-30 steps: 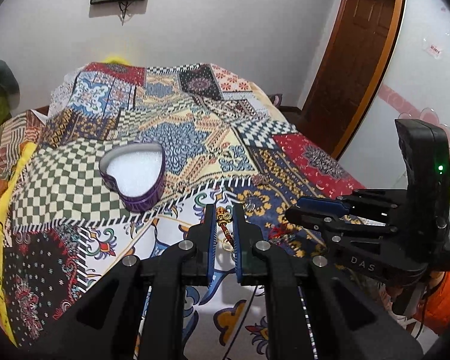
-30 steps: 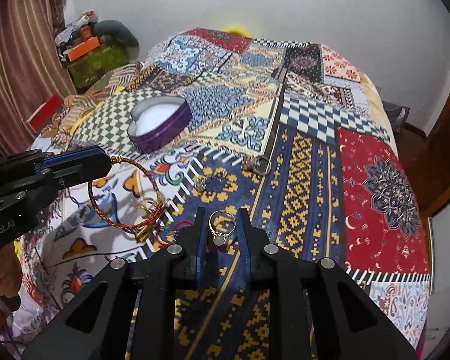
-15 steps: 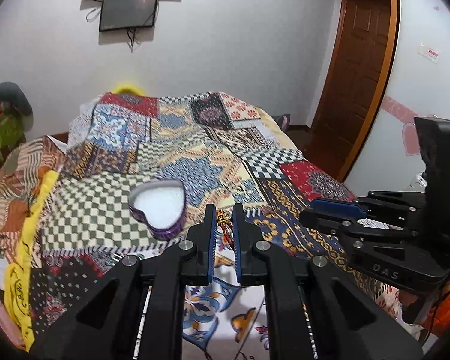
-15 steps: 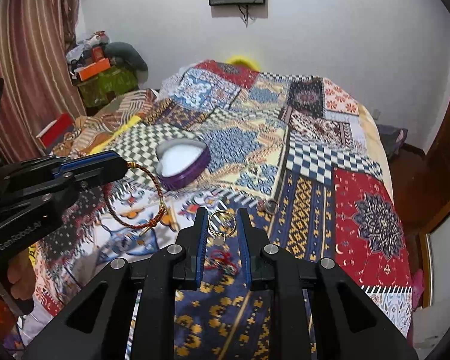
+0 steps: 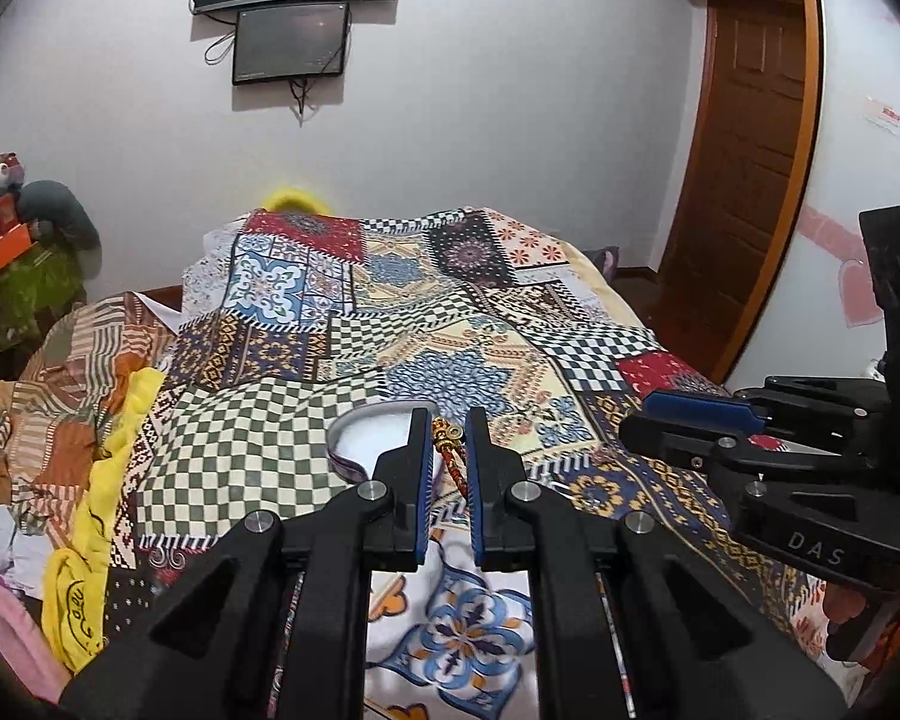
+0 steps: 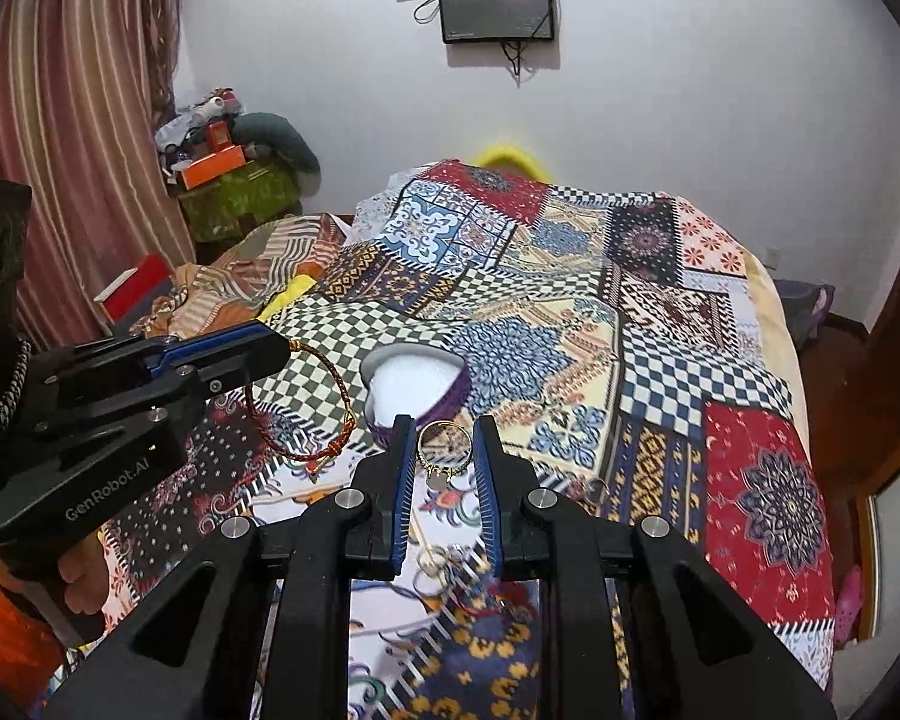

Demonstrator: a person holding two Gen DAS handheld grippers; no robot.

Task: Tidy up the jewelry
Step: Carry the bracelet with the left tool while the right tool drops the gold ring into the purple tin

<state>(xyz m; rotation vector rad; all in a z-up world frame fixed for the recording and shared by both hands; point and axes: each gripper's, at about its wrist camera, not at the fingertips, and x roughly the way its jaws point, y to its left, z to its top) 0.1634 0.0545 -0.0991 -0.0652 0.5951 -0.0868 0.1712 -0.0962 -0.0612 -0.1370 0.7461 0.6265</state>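
Grippers rising off the bedspread [image 5: 258,456] | your left gripper [image 5: 448,456] is pinching the bracelet [image 6: 306,402], right gripper [image 6: 445,450] clamping the ring [image 6: 444,447] | both are nearing the heart box [image 6: 414,390], so drop-off is coming.

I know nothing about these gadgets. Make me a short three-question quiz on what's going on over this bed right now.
1. True or false: the left gripper holds a braided red-and-gold cord bracelet.
2. What does the right gripper hold?
A. a silver chain
B. a thin gold ring
C. a pearl earring
3. Fill in: the purple heart-shaped tin with white lining sits on the patchwork bedspread, and its lid is ____.

Key
1. True; it dangles from the shut tips.
2. B
3. off; no lid is in view and the white inside shows.
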